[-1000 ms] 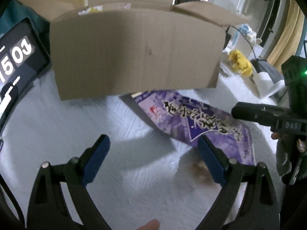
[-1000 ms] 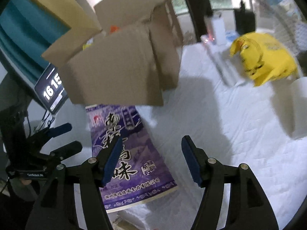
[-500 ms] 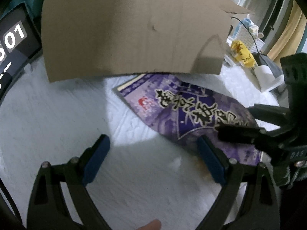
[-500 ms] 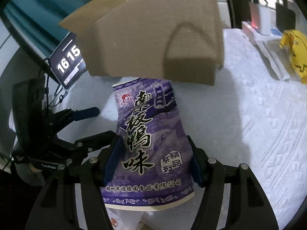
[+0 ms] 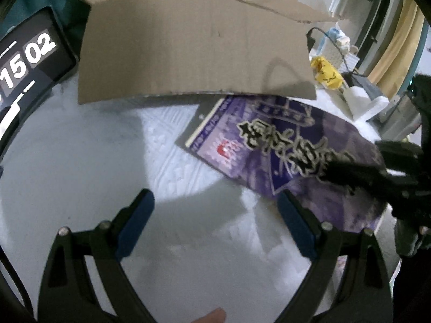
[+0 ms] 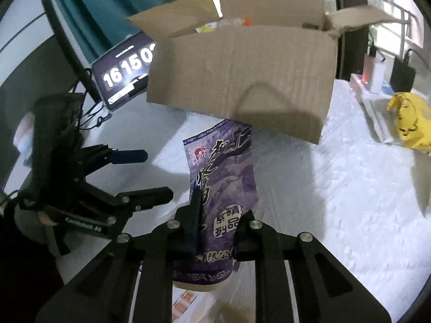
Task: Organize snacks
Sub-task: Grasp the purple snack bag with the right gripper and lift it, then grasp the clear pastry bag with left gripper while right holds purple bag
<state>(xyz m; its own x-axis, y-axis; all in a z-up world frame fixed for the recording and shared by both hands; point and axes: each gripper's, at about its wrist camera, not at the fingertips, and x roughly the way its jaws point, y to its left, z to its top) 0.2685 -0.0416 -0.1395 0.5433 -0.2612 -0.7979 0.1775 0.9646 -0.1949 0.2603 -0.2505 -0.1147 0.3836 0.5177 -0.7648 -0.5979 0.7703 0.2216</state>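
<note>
box flap hid the purple snack bag [image 6: 223,177]'s far end | my right gripper [image 6: 218,215] had just clamped its near end | left gripper [image 5: 215,210] gaped wide, empty, bag off to its right

A clock screen [image 5: 24,62] and yellow bag [image 6: 412,123] flank the white cloth [image 5: 80,161].

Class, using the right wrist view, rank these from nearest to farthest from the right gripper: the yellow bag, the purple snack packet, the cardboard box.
1. Purple snack packet: clamped between the right gripper fingers, low in the middle.
2. Cardboard box: ahead, just beyond the packet's far end, flaps open.
3. Yellow bag: far right edge, lying on the white cloth.
</note>
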